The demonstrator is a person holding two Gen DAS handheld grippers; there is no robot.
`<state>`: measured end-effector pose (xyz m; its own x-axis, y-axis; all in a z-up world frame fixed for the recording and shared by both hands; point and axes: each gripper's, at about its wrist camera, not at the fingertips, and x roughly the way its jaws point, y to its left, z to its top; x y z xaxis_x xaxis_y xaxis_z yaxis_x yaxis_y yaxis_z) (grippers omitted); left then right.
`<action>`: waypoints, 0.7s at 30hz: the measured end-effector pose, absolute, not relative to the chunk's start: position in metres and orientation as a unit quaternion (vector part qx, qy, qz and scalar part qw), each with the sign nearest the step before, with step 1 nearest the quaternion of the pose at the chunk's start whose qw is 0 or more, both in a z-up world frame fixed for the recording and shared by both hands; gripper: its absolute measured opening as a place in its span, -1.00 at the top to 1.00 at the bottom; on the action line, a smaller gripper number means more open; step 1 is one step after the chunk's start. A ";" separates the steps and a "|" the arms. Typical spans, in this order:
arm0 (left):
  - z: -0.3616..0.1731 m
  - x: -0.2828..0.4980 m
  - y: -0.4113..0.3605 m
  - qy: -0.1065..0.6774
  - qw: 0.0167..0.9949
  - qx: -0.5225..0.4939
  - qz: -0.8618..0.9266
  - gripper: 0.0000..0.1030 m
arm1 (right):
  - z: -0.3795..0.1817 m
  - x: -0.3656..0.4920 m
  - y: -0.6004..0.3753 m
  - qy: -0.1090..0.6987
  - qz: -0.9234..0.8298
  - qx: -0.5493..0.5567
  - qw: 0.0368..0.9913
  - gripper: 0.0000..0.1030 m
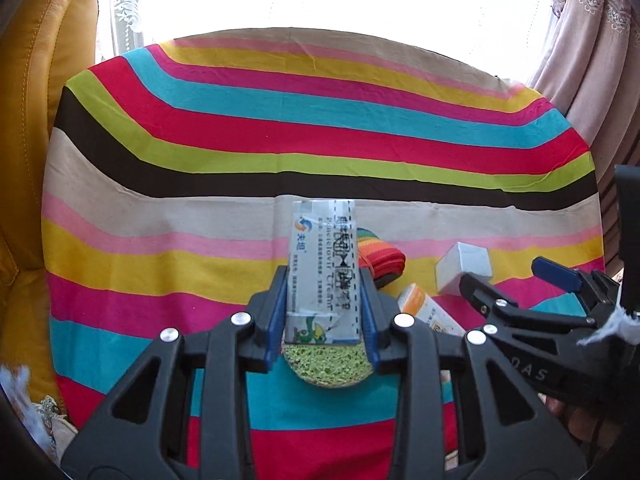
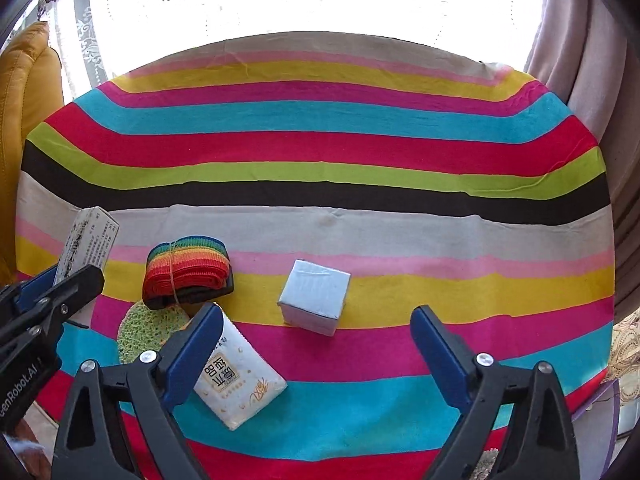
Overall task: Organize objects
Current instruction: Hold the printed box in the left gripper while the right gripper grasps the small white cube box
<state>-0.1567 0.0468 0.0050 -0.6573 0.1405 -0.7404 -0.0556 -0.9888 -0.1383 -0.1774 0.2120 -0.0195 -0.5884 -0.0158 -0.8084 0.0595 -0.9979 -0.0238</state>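
Your left tongs [image 1: 325, 312] sit closest to the lens, clamped on a carton [image 1: 322, 264] that stands upright between the blue pads, its printed face toward you and its far end tilted away. Just beneath it a green sponge [image 1: 326, 364] lies flat on the tabletop [image 1: 280, 140], which wears a striped cloth. In the right wrist view your right tongs [image 2: 316, 360] hang wide open with nothing between the pads; the left pad [image 2: 192, 352] overlaps a white tissue pack [image 2: 240, 380] lying flat on the cloth, though you cannot tell whether it touches. Beyond the pack, the sponge's edge is tucked under a rolled rainbow strap [image 2: 186, 270] tied with a thin band. Right of the strap, apart from it, a small white box [image 2: 314, 296] rests on the yellow and magenta stripes. At the left edge of that view the carton pokes up from the left tongs, held clear above the cloth. Farther back the cloth runs bare to the far rim. A yellow leather chair [image 1: 36, 120] stands off to the left, a curtain [image 1: 592, 60] hangs at the right, and a bright window washes out behind them.
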 end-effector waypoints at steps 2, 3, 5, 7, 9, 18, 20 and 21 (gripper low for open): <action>0.005 -0.157 0.047 -0.046 0.052 -0.404 0.912 0.29 | -0.027 -0.184 0.213 0.024 -0.886 0.463 0.010 -0.65; 0.005 -0.156 0.048 -0.043 0.053 -0.402 0.913 0.29 | -0.030 -0.187 0.214 0.024 -0.885 0.464 0.004 -0.60; 0.003 -0.153 0.050 -0.040 0.053 -0.400 0.914 0.29 | -0.034 -0.191 0.215 0.030 -0.885 0.465 -0.010 -0.57; 0.001 -0.152 0.051 -0.036 0.054 -0.399 0.915 0.29 | -0.037 -0.195 0.217 0.033 -0.884 0.466 -0.018 -0.46; -0.001 -0.152 0.050 -0.038 0.057 -0.399 0.914 0.29 | -0.042 -0.199 0.218 0.032 -0.882 0.471 -0.020 -0.30; 0.002 -0.149 0.050 -0.036 0.047 -0.394 0.917 0.29 | -0.042 -0.188 0.214 0.041 -0.890 0.453 -0.019 0.20; 0.003 -0.147 0.051 -0.027 0.040 -0.388 0.920 0.29 | -0.032 -0.176 0.213 0.046 -0.902 0.429 -0.017 0.20; 0.004 -0.146 0.052 -0.022 0.036 -0.386 0.922 0.29 | -0.027 -0.170 0.213 0.047 -0.907 0.419 -0.016 0.20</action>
